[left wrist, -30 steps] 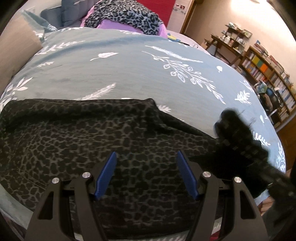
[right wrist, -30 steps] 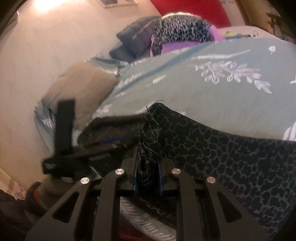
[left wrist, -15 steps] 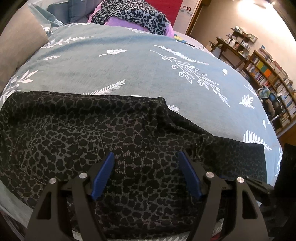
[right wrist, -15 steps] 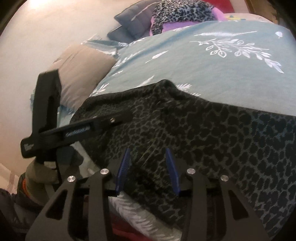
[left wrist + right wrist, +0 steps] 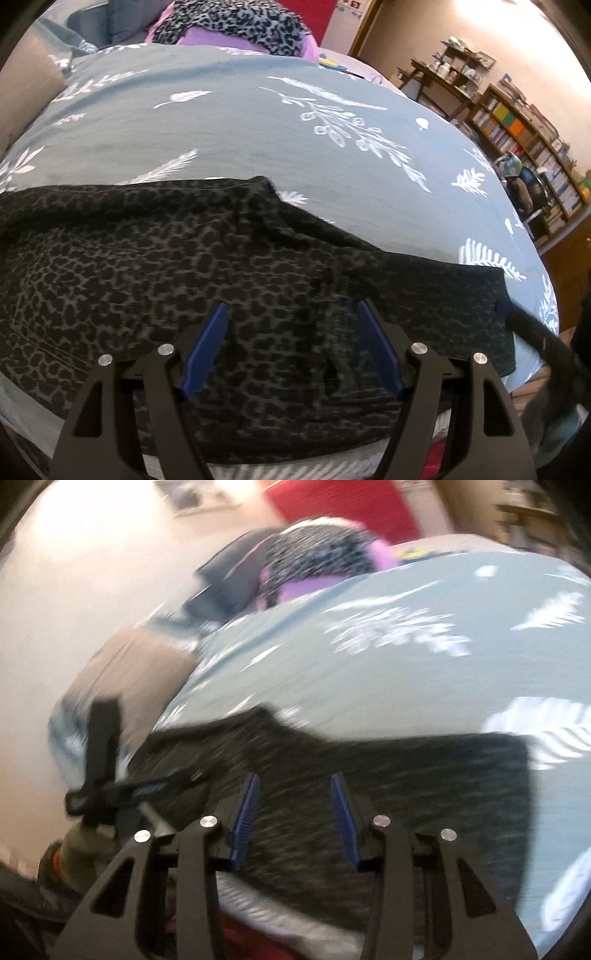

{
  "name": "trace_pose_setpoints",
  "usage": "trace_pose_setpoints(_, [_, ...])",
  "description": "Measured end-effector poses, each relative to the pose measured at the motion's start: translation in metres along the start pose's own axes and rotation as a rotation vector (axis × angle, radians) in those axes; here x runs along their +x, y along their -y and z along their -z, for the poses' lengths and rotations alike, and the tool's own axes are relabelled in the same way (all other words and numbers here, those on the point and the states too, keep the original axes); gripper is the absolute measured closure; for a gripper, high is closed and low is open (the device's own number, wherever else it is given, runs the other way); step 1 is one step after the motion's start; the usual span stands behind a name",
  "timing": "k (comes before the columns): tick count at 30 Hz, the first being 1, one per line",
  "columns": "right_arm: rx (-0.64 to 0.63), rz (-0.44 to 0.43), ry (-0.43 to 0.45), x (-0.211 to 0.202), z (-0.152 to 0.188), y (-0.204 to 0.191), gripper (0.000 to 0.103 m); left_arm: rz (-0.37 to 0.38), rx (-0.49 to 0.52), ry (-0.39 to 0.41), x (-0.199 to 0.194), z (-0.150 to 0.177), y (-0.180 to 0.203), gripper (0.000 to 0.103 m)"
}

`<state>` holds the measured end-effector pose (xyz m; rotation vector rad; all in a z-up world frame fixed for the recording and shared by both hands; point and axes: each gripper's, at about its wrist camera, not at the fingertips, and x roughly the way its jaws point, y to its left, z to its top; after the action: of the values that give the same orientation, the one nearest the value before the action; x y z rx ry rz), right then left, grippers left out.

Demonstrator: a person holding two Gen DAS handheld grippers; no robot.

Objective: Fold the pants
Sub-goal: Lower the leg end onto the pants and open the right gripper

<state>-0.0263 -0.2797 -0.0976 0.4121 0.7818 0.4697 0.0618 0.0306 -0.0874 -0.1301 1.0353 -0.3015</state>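
Note:
The dark leopard-print pants [image 5: 229, 266] lie folded flat across the near edge of the bed, on a grey-green bedspread [image 5: 236, 122] with white leaf prints. My left gripper [image 5: 291, 314] is open and empty, held just above the middle of the pants. My right gripper [image 5: 293, 786] is open and empty above the pants [image 5: 406, 775]; its view is motion-blurred. The left gripper's body [image 5: 110, 775] shows at the left of the right wrist view, and a blurred dark part of the right one [image 5: 543, 343] at the right of the left wrist view.
A pile of clothes, purple and leopard print [image 5: 236, 26], lies at the far end of the bed. A beige pillow [image 5: 144, 679] sits at the left. Bookshelves [image 5: 524, 136] and a small table [image 5: 443, 74] stand to the right beyond the bed's edge.
My right gripper let go of the pants' corner, opened, and pulled back and to the right. The pants settled flat on the bed. My left gripper stayed open above them.

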Motion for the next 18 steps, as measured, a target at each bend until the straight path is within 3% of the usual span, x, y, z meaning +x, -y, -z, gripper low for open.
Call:
trace_pose_setpoints(3, [0.047,0.091,0.051,-0.016,-0.007,0.027,0.061,0.024,0.031,0.007,-0.001,-0.002,0.017,0.031])
trace_pose_setpoints(7, [0.081,0.140,0.076,-0.016,-0.012,0.047,0.061,0.060,0.074,0.034,-0.002,-0.007,0.041,0.031])
trace_pose_setpoints(13, [0.118,0.155,0.076,-0.001,-0.014,0.068,0.061,0.105,0.112,0.048,0.017,-0.014,0.065,0.031])
trace_pose_setpoints(18, [0.148,0.179,0.033,0.020,-0.005,0.083,0.061,0.070,0.143,0.000,0.053,-0.013,0.070,0.031])
